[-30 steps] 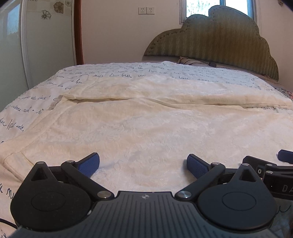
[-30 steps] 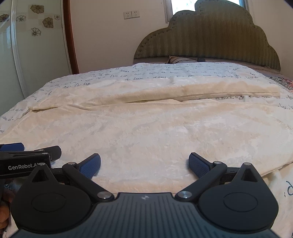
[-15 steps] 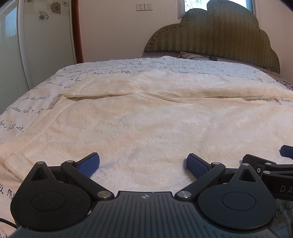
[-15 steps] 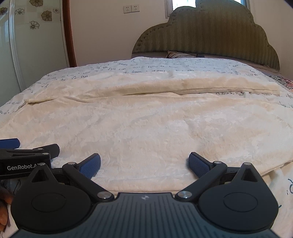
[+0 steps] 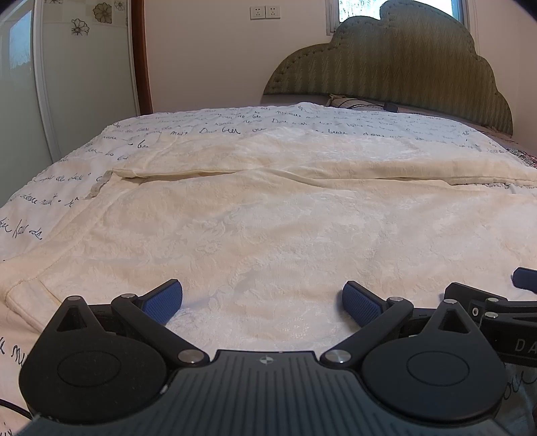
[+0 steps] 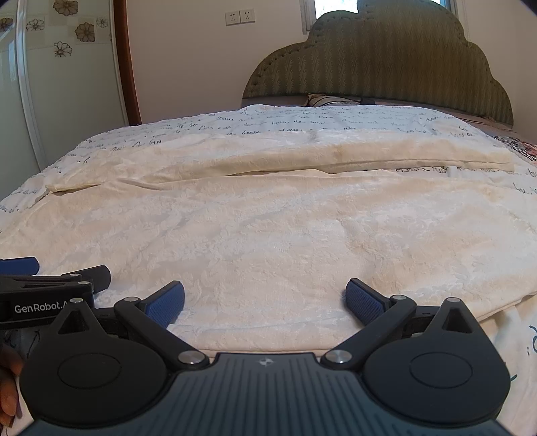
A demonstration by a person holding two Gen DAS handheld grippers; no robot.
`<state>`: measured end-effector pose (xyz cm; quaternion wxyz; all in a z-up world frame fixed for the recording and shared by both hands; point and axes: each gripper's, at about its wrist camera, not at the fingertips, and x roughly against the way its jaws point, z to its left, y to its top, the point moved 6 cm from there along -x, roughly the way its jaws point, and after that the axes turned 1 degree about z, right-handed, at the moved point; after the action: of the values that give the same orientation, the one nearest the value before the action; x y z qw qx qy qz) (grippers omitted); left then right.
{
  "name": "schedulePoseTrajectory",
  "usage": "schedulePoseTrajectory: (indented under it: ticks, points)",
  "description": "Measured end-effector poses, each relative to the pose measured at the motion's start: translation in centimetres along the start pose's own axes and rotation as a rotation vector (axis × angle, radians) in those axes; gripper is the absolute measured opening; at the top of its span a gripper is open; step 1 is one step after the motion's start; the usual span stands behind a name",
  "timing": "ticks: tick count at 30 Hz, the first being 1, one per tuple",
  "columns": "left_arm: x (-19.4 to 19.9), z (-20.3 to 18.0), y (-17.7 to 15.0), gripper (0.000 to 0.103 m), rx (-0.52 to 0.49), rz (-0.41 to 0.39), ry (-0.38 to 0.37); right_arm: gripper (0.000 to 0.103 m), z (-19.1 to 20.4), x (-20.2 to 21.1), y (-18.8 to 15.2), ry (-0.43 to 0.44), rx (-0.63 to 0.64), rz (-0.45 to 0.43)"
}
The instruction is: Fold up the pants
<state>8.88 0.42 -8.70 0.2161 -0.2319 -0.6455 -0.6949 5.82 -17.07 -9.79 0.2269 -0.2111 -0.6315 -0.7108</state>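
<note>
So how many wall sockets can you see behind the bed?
2. The left socket and right socket sit side by side high on the cream wall, left of the green headboard. Others may be hidden behind it.

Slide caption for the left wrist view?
Left gripper, jaws open, low over cream textured pants spread flat on the script-printed bedspread.

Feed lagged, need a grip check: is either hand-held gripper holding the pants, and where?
Nothing is held. Left hand-held gripper and right hand-held gripper are both open above the cream pants.
</note>
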Motion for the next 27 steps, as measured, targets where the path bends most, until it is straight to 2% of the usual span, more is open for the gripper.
schedulePoseTrajectory:
  ticks: [27]
  points:
    - [0.02,-0.03,-0.02,0.103,0.0,0.0,0.0,0.103,-0.04,0.0,0.08,0.004,-0.006,-0.002]
